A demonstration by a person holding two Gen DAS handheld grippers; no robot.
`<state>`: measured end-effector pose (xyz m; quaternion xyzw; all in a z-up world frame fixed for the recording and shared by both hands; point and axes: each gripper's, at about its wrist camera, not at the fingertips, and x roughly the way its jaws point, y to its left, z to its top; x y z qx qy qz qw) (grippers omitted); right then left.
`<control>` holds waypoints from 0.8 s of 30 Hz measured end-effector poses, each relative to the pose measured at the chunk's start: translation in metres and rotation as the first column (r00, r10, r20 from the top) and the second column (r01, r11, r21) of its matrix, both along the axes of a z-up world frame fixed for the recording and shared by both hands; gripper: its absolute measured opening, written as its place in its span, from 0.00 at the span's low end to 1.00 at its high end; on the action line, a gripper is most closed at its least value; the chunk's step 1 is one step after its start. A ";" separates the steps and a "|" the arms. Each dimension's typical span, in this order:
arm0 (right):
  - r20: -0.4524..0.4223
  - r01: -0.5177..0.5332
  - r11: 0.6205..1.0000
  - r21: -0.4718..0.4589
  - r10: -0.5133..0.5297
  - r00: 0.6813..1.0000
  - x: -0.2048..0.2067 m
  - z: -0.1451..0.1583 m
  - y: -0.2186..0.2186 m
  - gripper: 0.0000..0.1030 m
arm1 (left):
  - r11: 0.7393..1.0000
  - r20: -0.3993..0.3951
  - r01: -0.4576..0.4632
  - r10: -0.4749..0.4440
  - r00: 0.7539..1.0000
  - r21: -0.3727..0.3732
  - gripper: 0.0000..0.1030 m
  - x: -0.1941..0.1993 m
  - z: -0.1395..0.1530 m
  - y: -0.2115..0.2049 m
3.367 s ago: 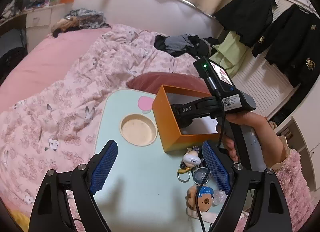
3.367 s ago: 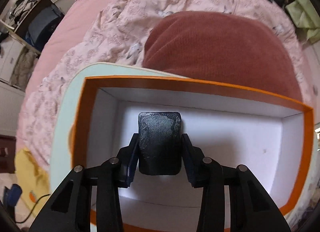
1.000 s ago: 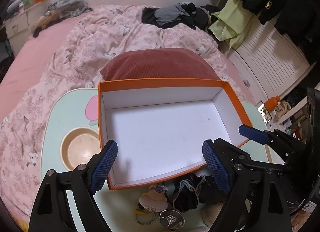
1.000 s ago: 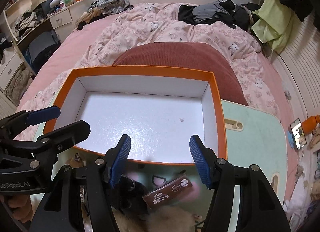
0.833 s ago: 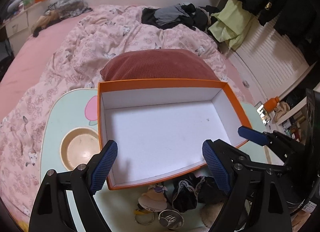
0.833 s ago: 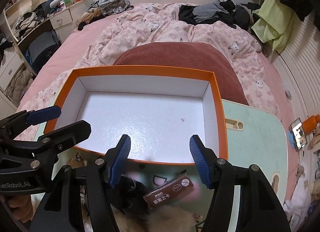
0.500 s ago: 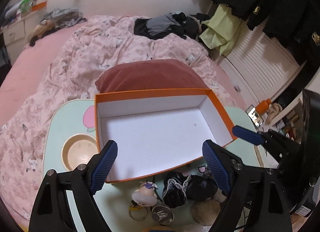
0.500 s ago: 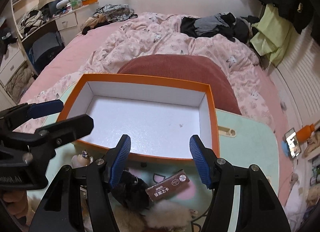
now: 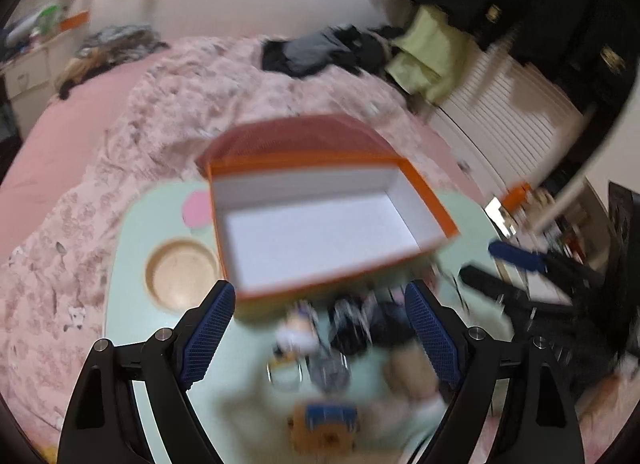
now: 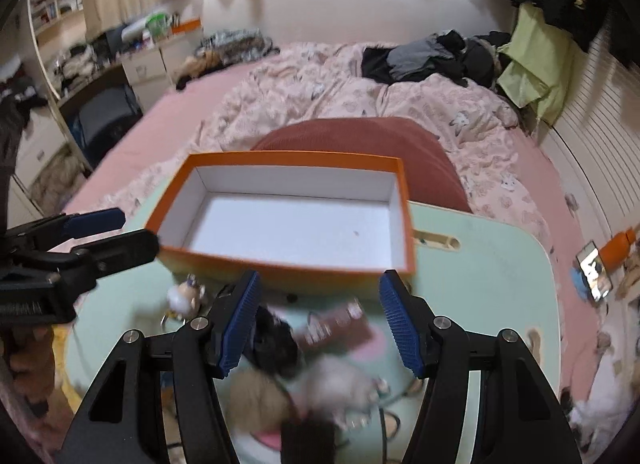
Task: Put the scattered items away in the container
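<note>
The scattered items [image 10: 304, 348] (a dark bundle, a brown packet, a figurine keyring, plush pieces; all blurred) lie in a loose cluster on the near part of the pale green table [image 10: 492, 284], just in front of the orange box [image 10: 288, 220]. The box stands empty, its long axis running left to right, on the far side of the cluster.

The right gripper [image 10: 320, 324] hangs directly over the dark bundle and packet, jaws released and holding nothing. The left gripper [image 9: 320, 336], likewise spread and empty, sits nearer the figurine.

The right view shows the packet; the left view alone shows the round recess [image 9: 182, 274] left of the box.
</note>
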<state>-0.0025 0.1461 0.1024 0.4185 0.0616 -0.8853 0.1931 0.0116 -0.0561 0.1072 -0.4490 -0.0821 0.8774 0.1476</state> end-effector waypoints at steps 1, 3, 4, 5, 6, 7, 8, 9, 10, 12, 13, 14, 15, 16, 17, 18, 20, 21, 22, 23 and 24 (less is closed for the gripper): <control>-0.004 -0.002 1.000 -0.018 0.002 1.000 0.007 -0.001 0.007 0.60 | 1.000 0.019 0.023 -0.023 1.000 -0.009 0.84 0.007 -0.004 0.001; -0.009 -0.015 0.998 -0.058 0.015 1.000 0.023 -0.007 0.022 0.60 | 0.998 0.055 0.055 -0.053 0.997 -0.030 0.84 0.028 -0.018 0.002; -0.008 -0.032 0.997 -0.077 0.031 0.999 0.033 -0.012 0.031 0.60 | 0.998 0.054 0.058 -0.056 0.997 -0.032 0.84 0.037 -0.024 0.002; -0.001 -0.035 0.996 -0.082 0.035 0.999 0.038 -0.017 0.036 0.60 | 0.998 0.050 0.057 -0.055 0.997 -0.034 0.84 0.047 -0.030 0.002; 0.007 -0.033 0.996 -0.086 0.034 0.999 0.045 -0.024 0.042 0.60 | 0.998 0.046 0.052 -0.051 0.998 -0.035 0.84 0.059 -0.039 0.002; 0.014 -0.028 0.995 -0.091 0.029 0.999 0.052 -0.030 0.048 0.60 | 0.999 0.046 0.043 -0.042 0.998 -0.032 0.84 0.068 -0.047 0.002; 0.023 -0.026 0.995 -0.092 0.028 0.999 0.059 -0.037 0.052 0.60 | 0.999 0.045 0.040 -0.039 0.998 -0.019 0.84 0.076 -0.053 0.002; 0.032 -0.030 0.995 -0.090 0.033 0.999 0.066 -0.043 0.055 0.60 | 0.999 0.043 0.038 -0.037 0.998 -0.001 0.84 0.084 -0.059 0.003; 0.038 -0.033 0.995 -0.092 0.037 0.999 0.074 -0.049 0.057 0.60 | 0.999 0.039 0.034 -0.034 0.999 0.006 0.84 0.089 -0.064 0.004; 0.048 -0.038 0.993 -0.108 0.043 0.998 0.089 -0.060 0.058 0.60 | 1.000 0.029 -0.009 0.009 1.000 -0.013 0.84 0.095 -0.074 0.007; 0.058 -0.047 0.993 -0.111 0.053 0.997 0.095 -0.066 0.055 0.60 | 0.999 0.026 -0.034 0.035 0.999 -0.028 0.84 0.096 -0.078 0.009; 0.064 -0.047 0.993 -0.106 0.054 0.997 0.100 -0.069 0.054 0.60 | 0.997 0.018 -0.053 0.054 0.998 -0.047 0.84 0.097 -0.082 0.012; 0.067 -0.039 0.995 -0.095 0.045 0.997 0.103 -0.073 0.052 0.60 | 0.995 -0.005 -0.063 0.063 0.998 -0.077 0.84 0.098 -0.084 0.016; 0.072 -0.028 0.996 -0.082 0.034 0.997 0.104 -0.078 0.049 0.60 | 0.993 -0.018 -0.070 0.068 0.998 -0.100 0.84 0.098 -0.086 0.018; 0.080 -0.027 0.996 -0.081 0.034 0.996 0.104 -0.082 0.048 0.60 | 0.990 -0.027 -0.080 0.077 0.997 -0.113 0.84 0.097 -0.087 0.019; 0.094 -0.026 0.996 -0.087 0.034 0.995 0.103 -0.085 0.049 0.60 | 0.988 -0.043 -0.092 0.087 0.995 -0.125 0.85 0.098 -0.089 0.020; 0.100 -0.008 0.996 -0.089 0.017 0.995 0.099 -0.088 0.049 0.62 | 0.977 -0.067 -0.121 0.111 0.992 -0.176 0.92 0.098 -0.094 0.024; 0.096 0.003 0.997 -0.078 0.004 0.995 0.098 -0.088 0.049 0.66 | 0.966 -0.072 -0.134 0.121 0.990 -0.220 0.99 0.096 -0.098 0.028; 0.091 0.012 0.998 -0.060 -0.007 0.996 0.097 -0.089 0.048 0.73 | 0.958 -0.073 -0.134 0.119 0.990 -0.253 1.00 0.094 -0.100 0.032; 0.085 0.017 0.999 -0.037 -0.014 0.996 0.097 -0.091 0.047 0.77 | 0.955 -0.082 -0.129 0.111 0.990 -0.266 1.00 0.093 -0.101 0.034; 0.082 0.018 1.000 -0.010 -0.017 0.996 0.097 -0.093 0.045 0.83 | 0.957 -0.084 -0.124 0.106 0.991 -0.262 1.00 0.092 -0.102 0.035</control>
